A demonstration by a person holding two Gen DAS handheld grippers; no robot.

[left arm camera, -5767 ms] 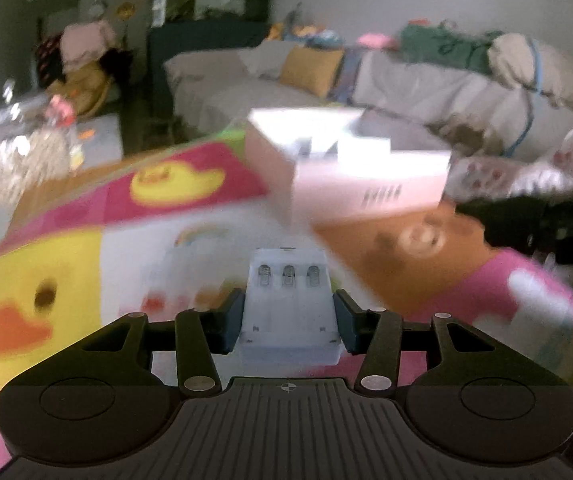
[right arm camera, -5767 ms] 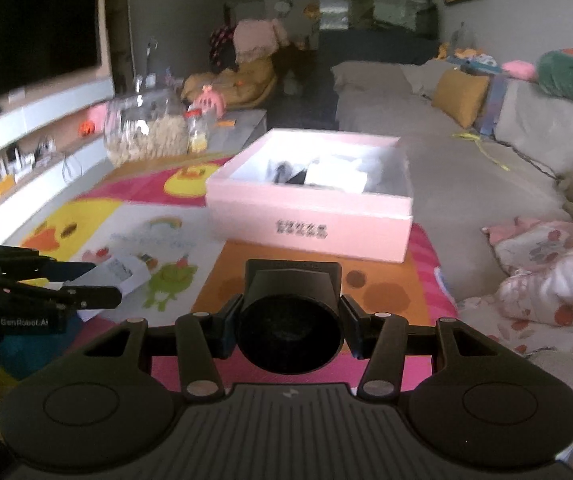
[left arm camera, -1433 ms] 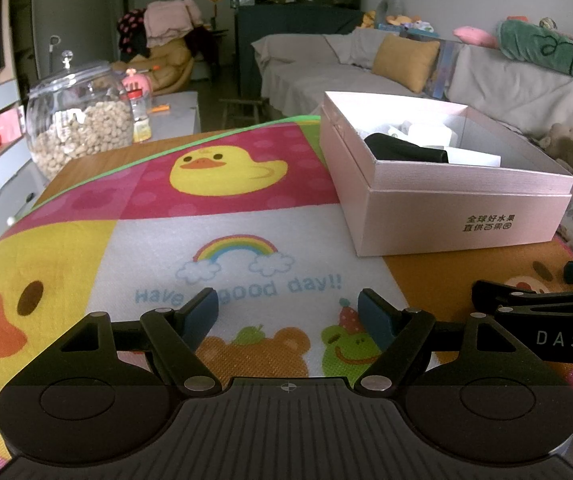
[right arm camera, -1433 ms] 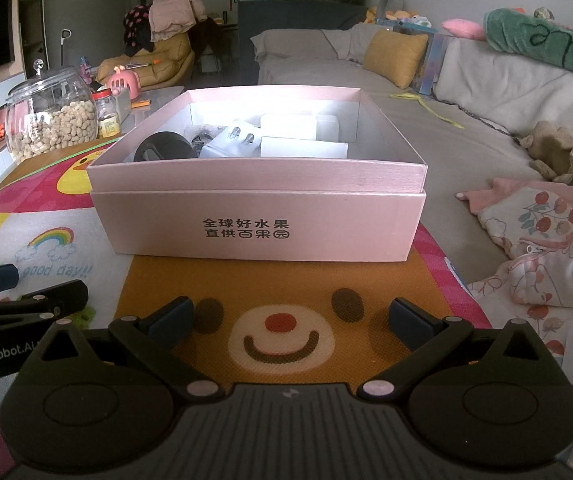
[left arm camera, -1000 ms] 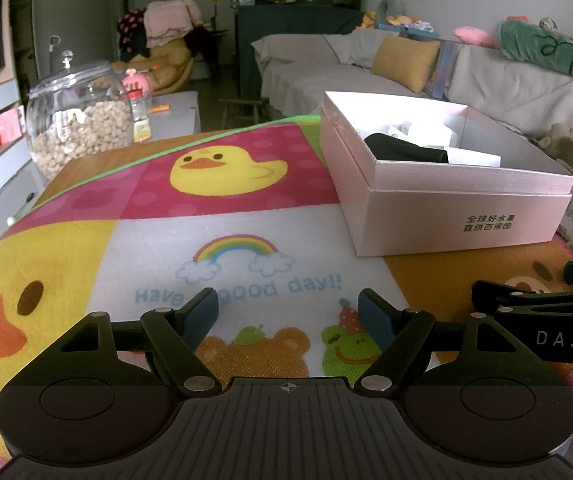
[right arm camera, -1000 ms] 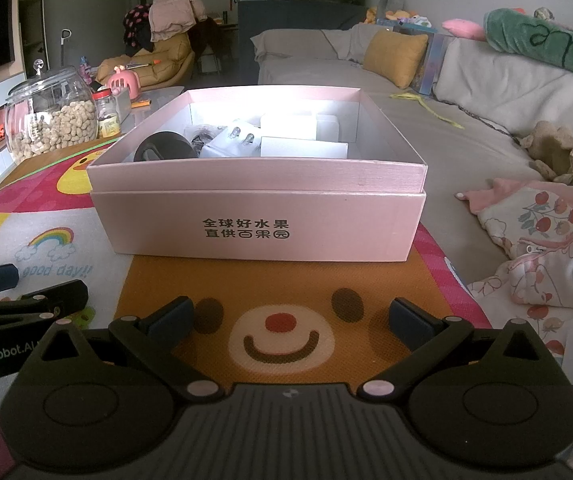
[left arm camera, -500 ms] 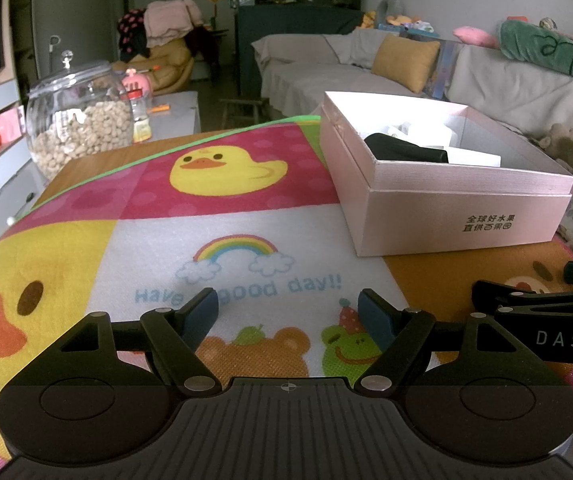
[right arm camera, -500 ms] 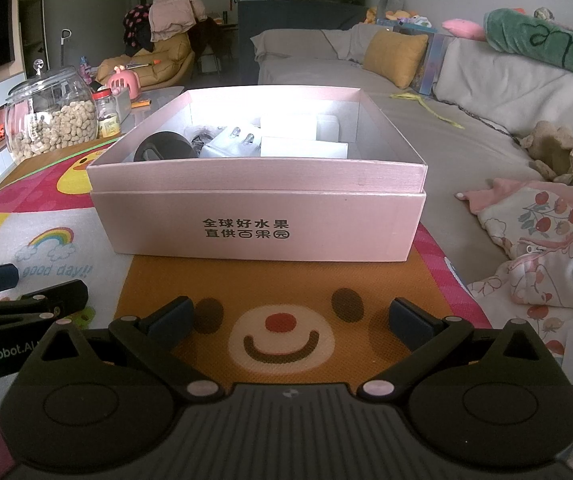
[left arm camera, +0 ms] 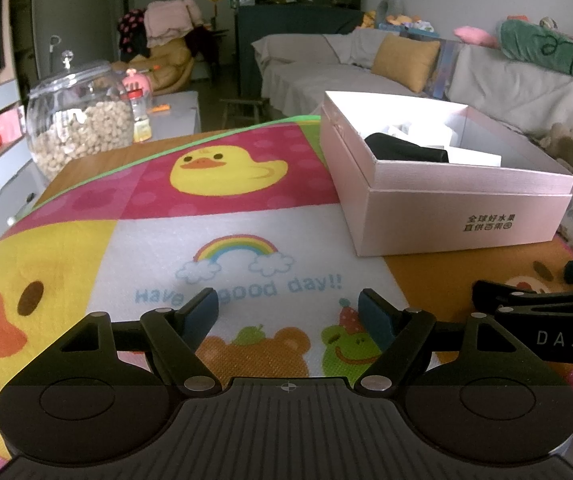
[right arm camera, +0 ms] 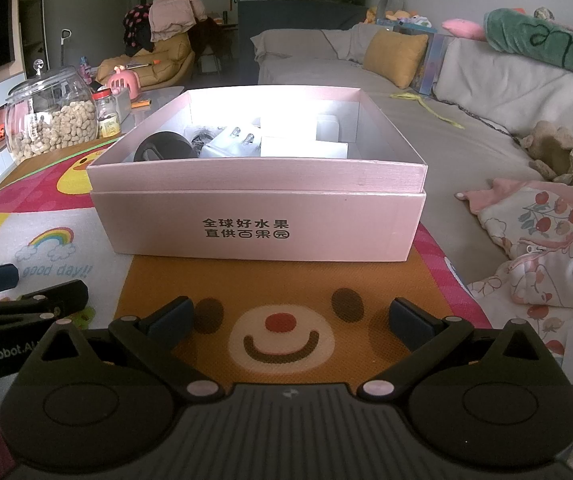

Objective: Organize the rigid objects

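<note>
Pink cardboard box point(right arm camera: 254, 224) with black printed characters stands open near the far right edge of the tabletop, on a cartoon-printed mat point(left arm camera: 226, 208). Inside it lie a black round object point(right arm camera: 162, 146), a white battery charger point(right arm camera: 226, 144) and white boxes point(right arm camera: 302, 146). Left tool point(left arm camera: 288, 312) rests low over the mat's rainbow print with fingers spread apart and nothing between them. Right tool point(right arm camera: 290, 318) sits over the bear face, likewise spread and bare. A glass jar of nuts point(left arm camera: 80, 120) stands at the far left corner.

box point(right arm camera: 254, 216) on mat point(left arm camera: 226, 216) | jar point(left arm camera: 80, 120) behind mat, left of box | sofa point(right arm camera: 466, 92) right
</note>
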